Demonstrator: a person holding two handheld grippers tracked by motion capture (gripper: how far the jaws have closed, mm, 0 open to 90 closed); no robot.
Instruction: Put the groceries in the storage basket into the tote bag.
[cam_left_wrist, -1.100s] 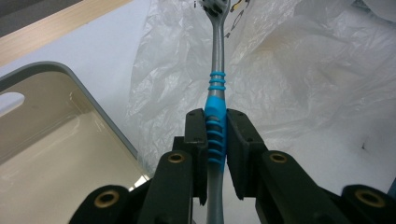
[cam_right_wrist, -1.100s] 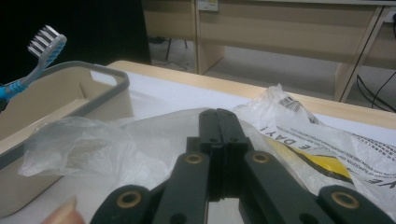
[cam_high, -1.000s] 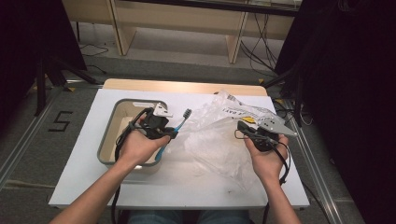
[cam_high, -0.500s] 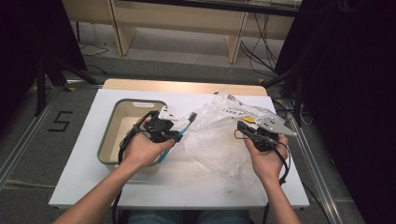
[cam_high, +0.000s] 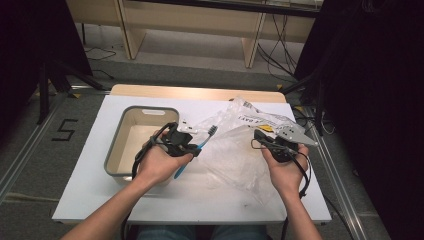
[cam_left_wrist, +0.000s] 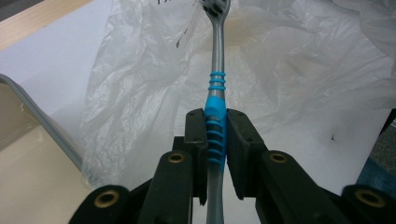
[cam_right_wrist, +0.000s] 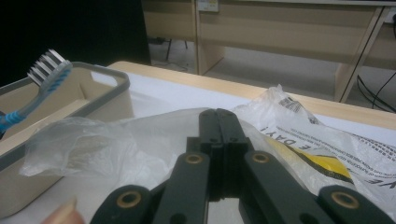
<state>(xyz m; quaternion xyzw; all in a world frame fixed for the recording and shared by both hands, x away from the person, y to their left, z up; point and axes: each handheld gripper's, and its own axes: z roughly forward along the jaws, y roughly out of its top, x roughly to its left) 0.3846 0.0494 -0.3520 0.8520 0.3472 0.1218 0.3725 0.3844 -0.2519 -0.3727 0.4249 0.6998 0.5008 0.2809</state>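
A blue and grey toothbrush (cam_high: 201, 144) is clamped by its handle in my left gripper (cam_high: 192, 149), which hangs over the right rim of the bin. Its bristled head (cam_high: 211, 130) points up and right, at the edge of a clear plastic bag (cam_high: 235, 155). In the left gripper view the toothbrush (cam_left_wrist: 216, 84) runs straight ahead between the jaws of my left gripper (cam_left_wrist: 216, 135), with the bag (cam_left_wrist: 289, 70) behind it. My right gripper (cam_high: 260, 136) is shut on the bag's upper edge and holds it raised. In the right gripper view, shut jaws (cam_right_wrist: 218, 121) stand against the bag (cam_right_wrist: 299, 135); the toothbrush (cam_right_wrist: 46, 74) is at far left.
A beige bin with a grey rim (cam_high: 115, 145) stands on the white table (cam_high: 90, 165) at the left, nothing visible inside it. The bin (cam_right_wrist: 107, 77) is also in the right gripper view. The bag carries a printed yellow and black label (cam_high: 272, 127). Wooden furniture legs and cables lie beyond the table.
My left gripper has carried the toothbrush to the right, from over the bin to the bag's edge. The right gripper has kept still with the bag.
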